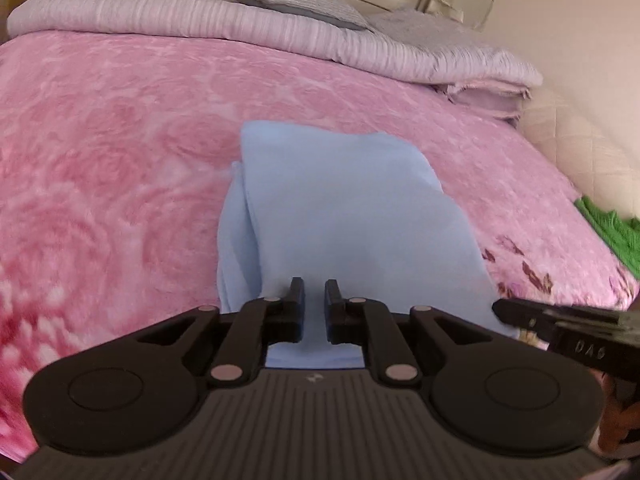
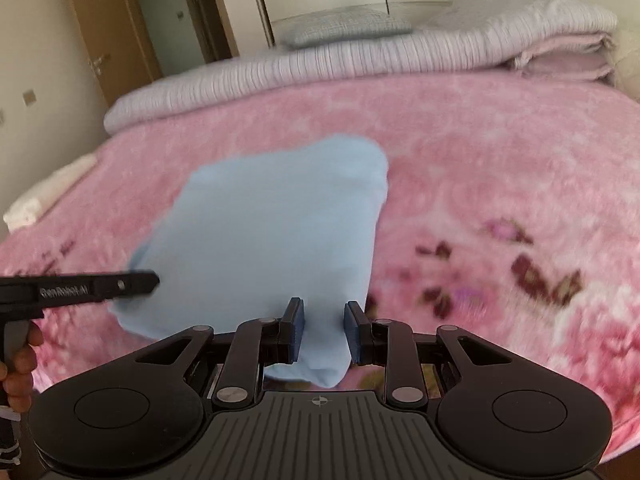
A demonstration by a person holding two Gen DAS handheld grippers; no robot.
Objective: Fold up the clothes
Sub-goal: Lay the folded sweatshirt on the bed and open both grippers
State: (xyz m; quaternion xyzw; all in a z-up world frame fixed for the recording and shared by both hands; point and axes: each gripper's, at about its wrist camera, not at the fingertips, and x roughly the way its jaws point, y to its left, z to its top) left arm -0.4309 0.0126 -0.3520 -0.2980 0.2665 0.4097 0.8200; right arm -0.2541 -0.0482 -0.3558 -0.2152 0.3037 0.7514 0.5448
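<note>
Far left of the right wrist view, a person's hand (image 2: 18, 364) is cut off by the frame edge, only a few fingers showing around a grip; its gripper pokes in from the left as a dark bar, the lettering on it smeared and hard to read; a pale folded item (image 2: 44, 196) at the left edge of the bed is too blurred to name. Centre frame, the light blue garment (image 2: 276, 232) lies folded into a rough rectangle on the pink floral blanket (image 2: 500, 152); its near corner drops behind the right gripper (image 2: 323, 330), whose jaws stand apart with cloth showing in the gap, pads not pressing it, so released; right of that the flower print is motion-blurred.

Left wrist view now: blanket blur at lower left; in the middle the garment runs from mid-frame down under the left gripper (image 1: 314, 308), its near edge hidden by the gripper body; narrow gap between the jaws, blue cloth visible through it, so I cannot tell whether it pinches; layered fold edges show on the garment's left side. Lower right, the other gripper's tip touches the garment's right edge; a green cloth (image 1: 616, 232) is clipped by the right border.
</note>
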